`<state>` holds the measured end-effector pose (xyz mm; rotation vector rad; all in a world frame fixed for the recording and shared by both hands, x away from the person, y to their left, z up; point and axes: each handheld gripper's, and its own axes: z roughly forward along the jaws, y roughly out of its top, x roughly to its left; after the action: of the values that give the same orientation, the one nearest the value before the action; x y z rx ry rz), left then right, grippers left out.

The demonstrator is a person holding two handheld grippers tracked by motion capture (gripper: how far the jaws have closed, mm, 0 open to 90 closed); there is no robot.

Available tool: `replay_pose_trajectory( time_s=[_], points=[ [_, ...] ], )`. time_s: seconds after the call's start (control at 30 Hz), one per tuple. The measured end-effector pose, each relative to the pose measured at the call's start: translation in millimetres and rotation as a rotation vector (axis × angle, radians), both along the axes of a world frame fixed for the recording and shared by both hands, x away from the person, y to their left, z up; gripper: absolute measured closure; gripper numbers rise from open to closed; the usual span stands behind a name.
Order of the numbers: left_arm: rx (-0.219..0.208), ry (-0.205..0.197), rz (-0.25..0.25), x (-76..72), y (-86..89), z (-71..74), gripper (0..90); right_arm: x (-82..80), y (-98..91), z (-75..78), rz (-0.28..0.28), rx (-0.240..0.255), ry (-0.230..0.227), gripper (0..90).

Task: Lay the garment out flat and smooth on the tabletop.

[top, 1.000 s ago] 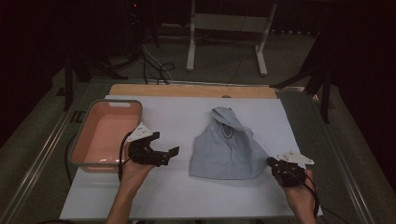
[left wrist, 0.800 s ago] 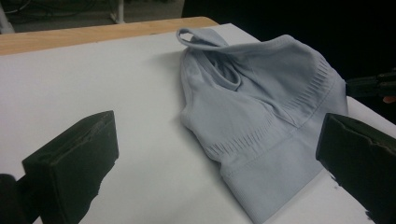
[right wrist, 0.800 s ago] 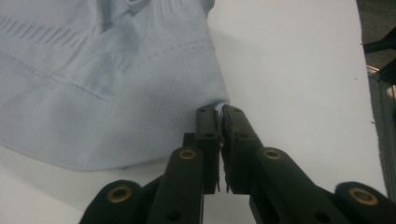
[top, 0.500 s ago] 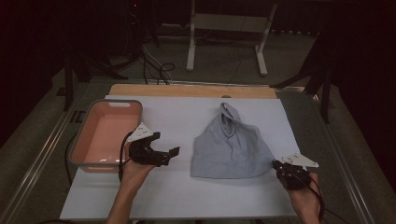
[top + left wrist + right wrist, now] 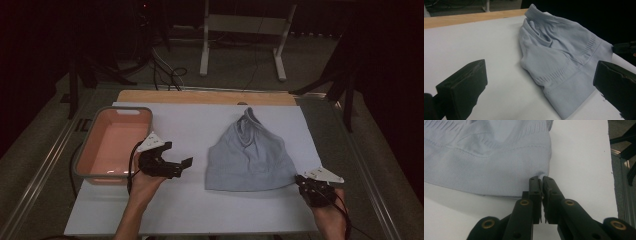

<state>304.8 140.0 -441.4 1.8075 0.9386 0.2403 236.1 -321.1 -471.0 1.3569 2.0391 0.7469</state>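
Grey ribbed-knit garment point(image 5: 248, 157) lies flat on the white table sheet point(image 5: 190, 210), right of the pink tub point(image 5: 114, 142). Right gripper point(image 5: 540, 180) is clamped on just the tip of its lower right hem corner. Left gripper point(image 5: 176, 167) hangs wide open beside the left hem, holding nothing. Risk: so thin a pinch could slip off if pulled, or one-sided tugging drags and bunches the fabric.
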Motion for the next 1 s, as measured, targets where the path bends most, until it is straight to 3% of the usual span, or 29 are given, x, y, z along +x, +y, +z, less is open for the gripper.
replay_pose_trajectory(
  time_s=[1.0],
  points=[
    [-0.001, 0.000, -0.005, -0.4, -2.1, -0.2, 0.3, -11.7, -13.2, -3.9, -0.036, -0.017, 0.034, 85.2]
  ],
)
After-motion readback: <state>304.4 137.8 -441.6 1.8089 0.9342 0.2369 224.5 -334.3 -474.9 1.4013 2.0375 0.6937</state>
